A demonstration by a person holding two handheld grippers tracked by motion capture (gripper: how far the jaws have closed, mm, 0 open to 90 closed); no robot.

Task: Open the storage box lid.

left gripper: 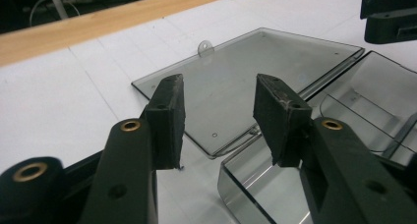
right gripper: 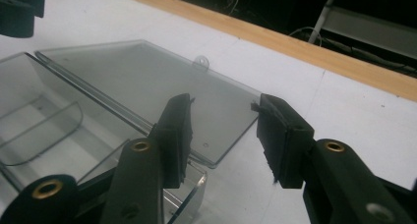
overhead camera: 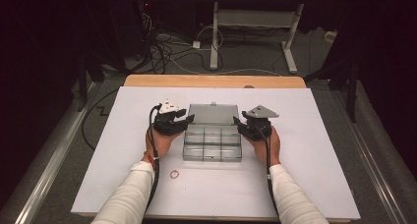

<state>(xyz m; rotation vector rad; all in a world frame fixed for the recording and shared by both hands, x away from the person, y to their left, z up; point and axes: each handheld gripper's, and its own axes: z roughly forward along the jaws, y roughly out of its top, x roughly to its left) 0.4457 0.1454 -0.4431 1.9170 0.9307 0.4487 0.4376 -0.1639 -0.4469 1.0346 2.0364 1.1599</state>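
Note:
A clear plastic compartment box [overhead camera: 212, 144] sits in the middle of the white table, empty inside. Its lid [overhead camera: 214, 114] lies open flat behind it. My left gripper [overhead camera: 187, 120] is at the box's left rear corner, jaws open around nothing. In the left gripper view the left gripper [left gripper: 219, 94] hovers over the lid [left gripper: 260, 71] corner and the box [left gripper: 344, 111] wall. My right gripper [overhead camera: 238, 122] is at the right rear corner, also open. In the right gripper view the right gripper [right gripper: 223, 116] straddles the lid [right gripper: 142, 79] corner beside the box [right gripper: 44, 130].
A small red rubber band [overhead camera: 174, 174] lies on the white table [overhead camera: 305, 150] in front of the box, near the left forearm. The table's wooden far edge [overhead camera: 214, 80] runs behind the lid. Beyond it stand a desk frame [overhead camera: 214, 37] and floor cables [overhead camera: 167, 47].

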